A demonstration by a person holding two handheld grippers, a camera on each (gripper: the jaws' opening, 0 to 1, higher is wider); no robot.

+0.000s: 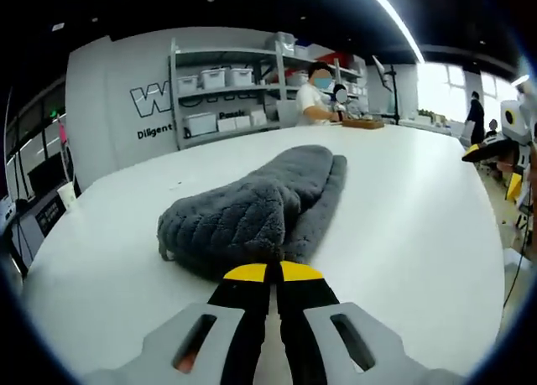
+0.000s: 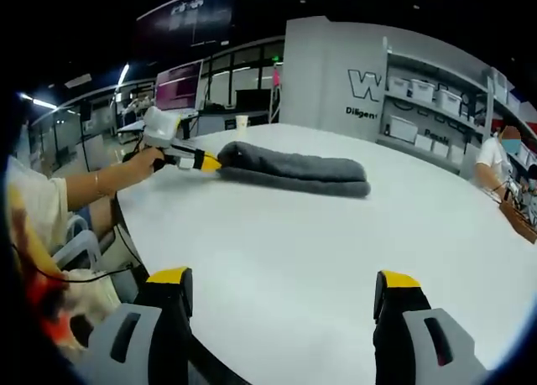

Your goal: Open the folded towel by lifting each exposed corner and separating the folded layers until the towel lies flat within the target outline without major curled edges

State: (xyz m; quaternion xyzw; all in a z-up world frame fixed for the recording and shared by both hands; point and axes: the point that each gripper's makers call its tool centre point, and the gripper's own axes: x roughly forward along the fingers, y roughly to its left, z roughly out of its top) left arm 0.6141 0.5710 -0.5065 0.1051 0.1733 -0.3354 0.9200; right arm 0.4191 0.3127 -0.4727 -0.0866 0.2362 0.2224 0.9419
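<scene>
Yellow-tipped left tongs (image 1: pixel 266 273), clenched at the towel (image 1: pixel 256 209) edge, seem to pinch nothing; I should catch one layer. Right tongs (image 2: pixel 285 286) hang released over the desk (image 2: pixel 336 234).

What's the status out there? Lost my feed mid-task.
Left gripper shut, tips at the near end of the grey towel. Right gripper open, clear of it. Towel still folded on white table. Nothing in the way.

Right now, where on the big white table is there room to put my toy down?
Lots of bare white table lies between the right gripper and the folded grey towel. More bare top stretches behind the towel toward the shelves. It is crowded only at the towel's near end, where the left gripper meets it.
</scene>
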